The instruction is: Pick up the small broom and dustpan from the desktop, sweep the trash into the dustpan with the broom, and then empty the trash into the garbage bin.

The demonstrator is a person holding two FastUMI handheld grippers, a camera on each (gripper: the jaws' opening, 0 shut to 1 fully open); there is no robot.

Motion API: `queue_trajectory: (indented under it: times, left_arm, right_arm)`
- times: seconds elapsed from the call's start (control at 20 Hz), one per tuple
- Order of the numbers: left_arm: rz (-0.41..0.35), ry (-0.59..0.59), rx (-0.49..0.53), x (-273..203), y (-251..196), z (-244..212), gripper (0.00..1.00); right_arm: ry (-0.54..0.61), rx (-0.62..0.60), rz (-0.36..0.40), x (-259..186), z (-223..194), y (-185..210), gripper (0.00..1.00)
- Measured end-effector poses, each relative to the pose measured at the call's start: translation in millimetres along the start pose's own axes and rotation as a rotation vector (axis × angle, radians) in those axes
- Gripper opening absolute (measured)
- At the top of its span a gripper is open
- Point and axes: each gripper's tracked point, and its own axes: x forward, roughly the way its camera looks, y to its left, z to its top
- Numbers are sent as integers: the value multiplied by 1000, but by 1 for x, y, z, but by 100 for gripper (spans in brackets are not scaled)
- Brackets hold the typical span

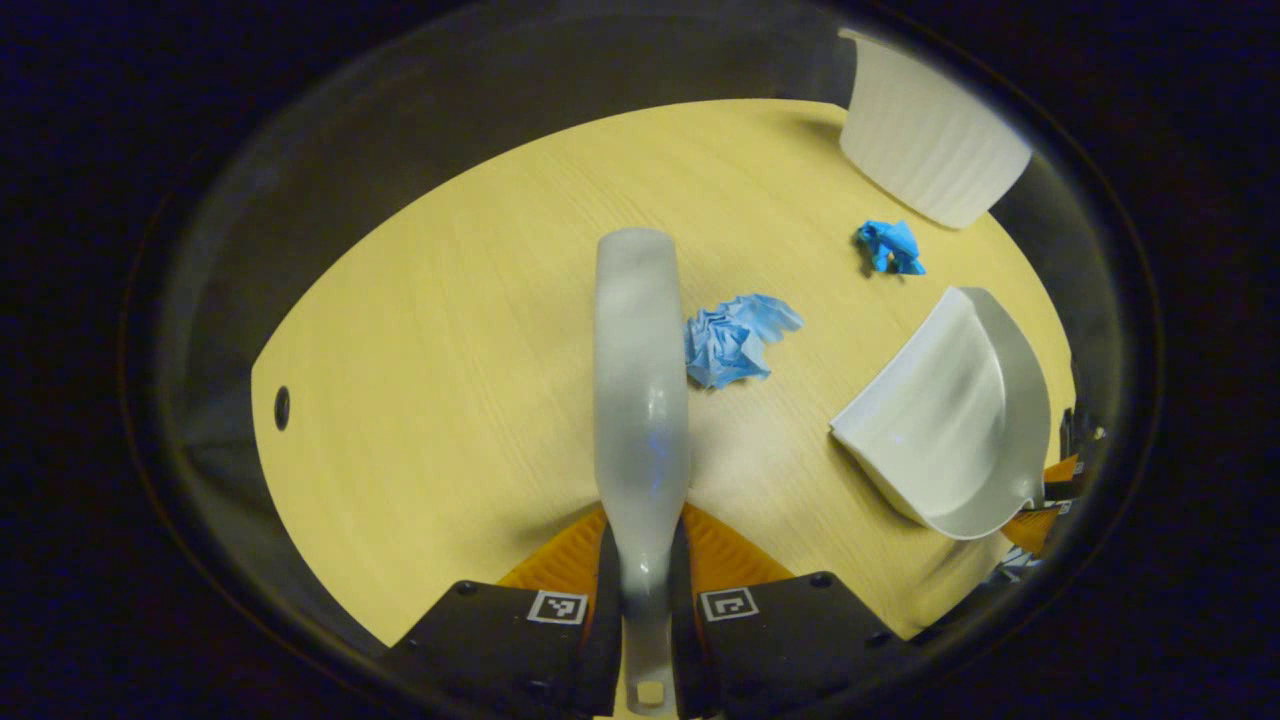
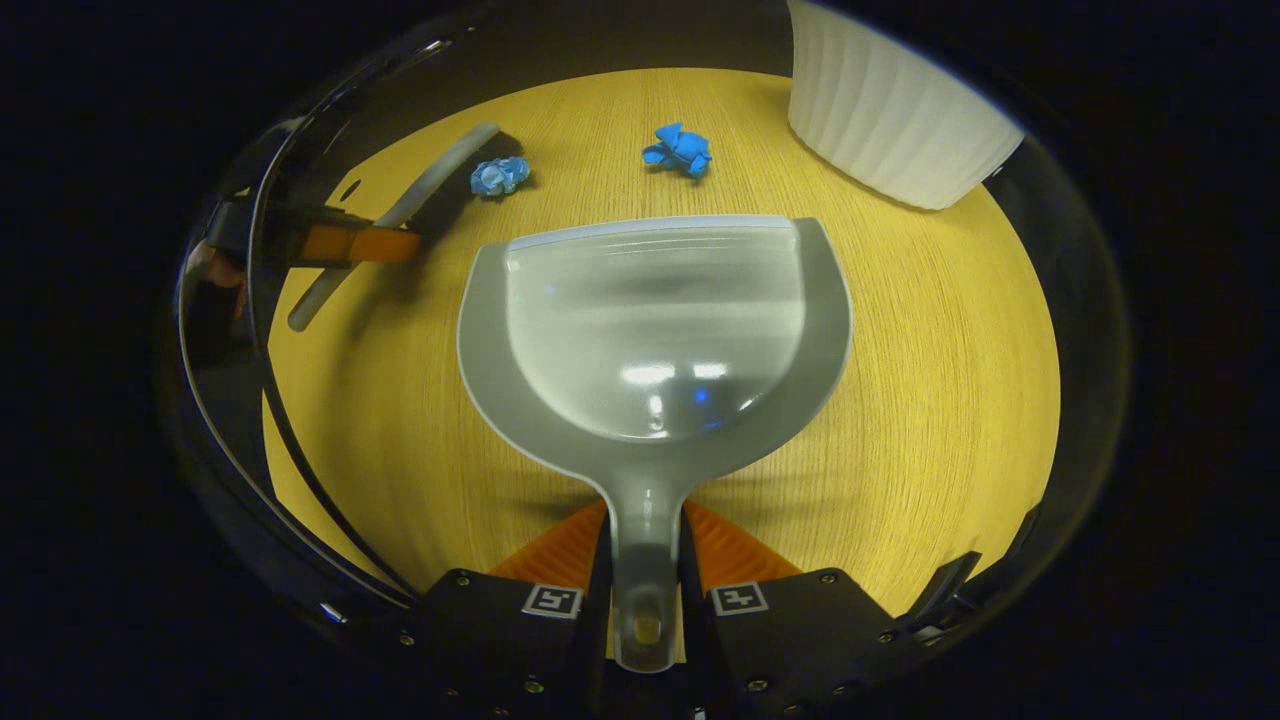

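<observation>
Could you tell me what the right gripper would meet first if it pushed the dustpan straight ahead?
Probably the smaller blue paper scrap, lying just beyond the front lip of the dustpan that the right gripper holds; depth is hard to judge. The white bin sits off to the right.

Garbage bin (image 1: 930, 140) top cut off

Left gripper (image 1: 645, 590): black housing blocks at bottom centre of the left gripper view, each bearing a square black-and-white marker, with round screws at the corners. Right gripper (image 2: 645, 600): matching black blocks, markers and several screws along the bottom edge.
</observation>
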Motion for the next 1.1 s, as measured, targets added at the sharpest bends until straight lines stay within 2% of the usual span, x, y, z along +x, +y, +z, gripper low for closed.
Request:
queue_trajectory:
  times: [0.2, 0.5, 0.6, 0.75, 0.9, 1.1]
  left_arm:
    - [-37, -19, 157, 11, -15, 34, 28]
    - [-137, -41, 378, 21, -45, 75, 30]
    - [-182, -52, 443, 20, -57, 87, 30]
    - [-266, -54, 531, 11, -76, 94, 27]
    - [-330, -41, 591, -3, -84, 93, 27]
    - [-430, -18, 615, -33, -86, 84, 28]
  right_arm:
    - [0, 5, 1, 0, 0, 0, 33]
    - [-5, 8, 7, -1, 2, 0, 32]
    - [-8, 14, 9, -3, 5, 0, 29]
    - [-11, 12, 10, -6, 7, 1, 32]
    - [-17, 13, 12, -3, 5, 0, 33]
    - [-29, 10, 15, -3, 4, 1, 33]
